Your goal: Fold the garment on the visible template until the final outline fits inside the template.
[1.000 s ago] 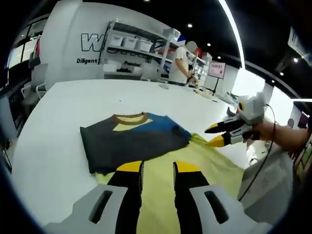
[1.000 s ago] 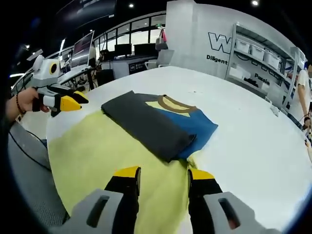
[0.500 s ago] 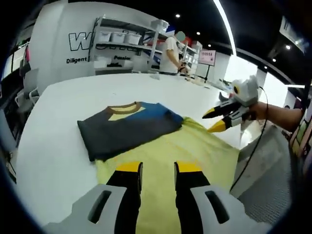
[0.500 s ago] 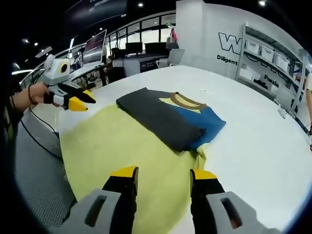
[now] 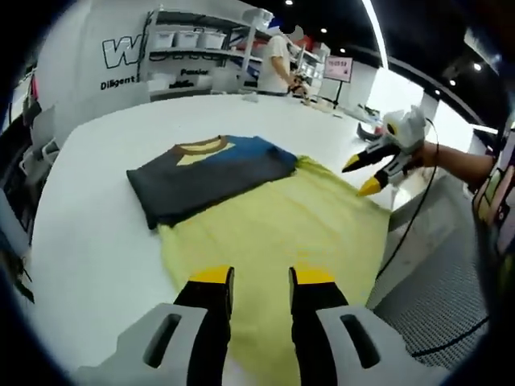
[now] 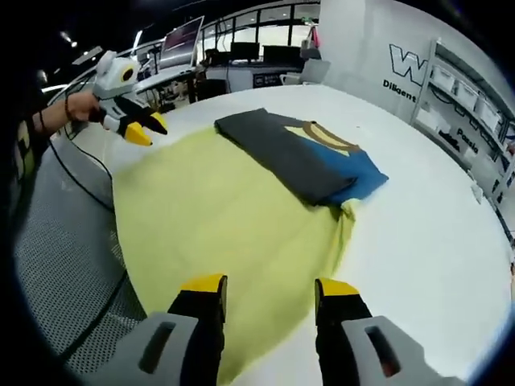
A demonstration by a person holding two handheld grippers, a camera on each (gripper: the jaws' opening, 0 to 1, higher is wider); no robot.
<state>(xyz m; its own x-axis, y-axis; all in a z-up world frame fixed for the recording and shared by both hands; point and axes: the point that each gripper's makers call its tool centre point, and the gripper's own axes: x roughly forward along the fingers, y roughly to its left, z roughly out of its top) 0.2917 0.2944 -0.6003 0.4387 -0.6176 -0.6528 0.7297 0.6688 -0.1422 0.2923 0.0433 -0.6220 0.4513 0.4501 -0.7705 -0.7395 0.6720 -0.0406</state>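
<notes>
Yellow template [image 5: 290,229] far edge hidden under folded garment [image 5: 205,173], shelf lettering [image 5: 153,80] cut off

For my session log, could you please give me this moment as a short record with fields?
garment: folded T-shirt, dark grey and blue with a tan collar, lying flat
template: yellow sheet on the white table, one edge at the table's edge
fit: T-shirt lies at the sheet's far edge, partly past it onto the table
left gripper: open, holding nothing, above the sheet's near part
right gripper: open, holding nothing, above the sheet
background: shelving unit with a person standing nearby
</notes>
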